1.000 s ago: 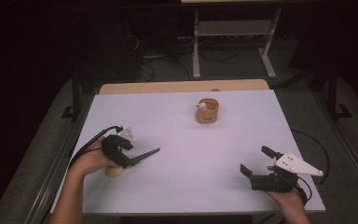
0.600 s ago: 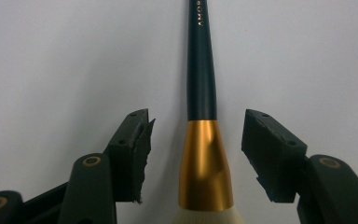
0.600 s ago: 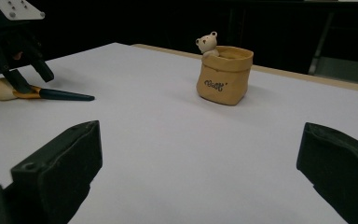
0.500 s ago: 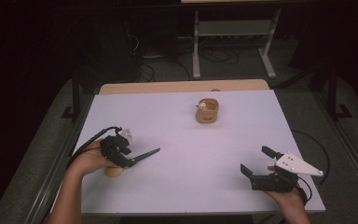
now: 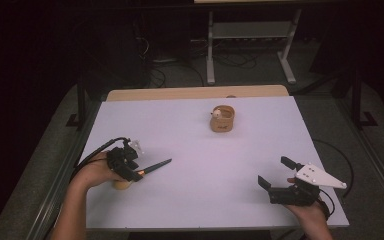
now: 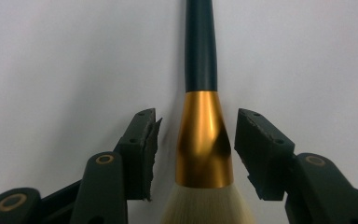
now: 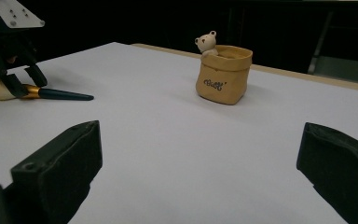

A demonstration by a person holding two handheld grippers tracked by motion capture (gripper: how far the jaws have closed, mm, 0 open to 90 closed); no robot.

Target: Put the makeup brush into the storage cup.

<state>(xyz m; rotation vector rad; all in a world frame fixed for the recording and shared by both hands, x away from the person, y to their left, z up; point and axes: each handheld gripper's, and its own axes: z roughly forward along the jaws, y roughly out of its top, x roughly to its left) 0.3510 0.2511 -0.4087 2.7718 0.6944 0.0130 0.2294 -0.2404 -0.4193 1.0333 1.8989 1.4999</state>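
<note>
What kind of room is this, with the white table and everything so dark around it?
Probably a lab or studio for recording hand tasks. A white table stands alone in a dark room with cables on the floor, a metal stand sits behind it, and a person holds the left gripper and right gripper.

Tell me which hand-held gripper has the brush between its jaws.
The left hand-held gripper: its open jaws flank the gold ferrule of the makeup brush without touching. The right hand-held gripper is open over bare table.

I saw the brush (image 5: pixel 152 166) lying on the table (image 5: pixel 190 140) at my left, the pouch (image 5: pixel 222 120) standing far behind it.
</note>
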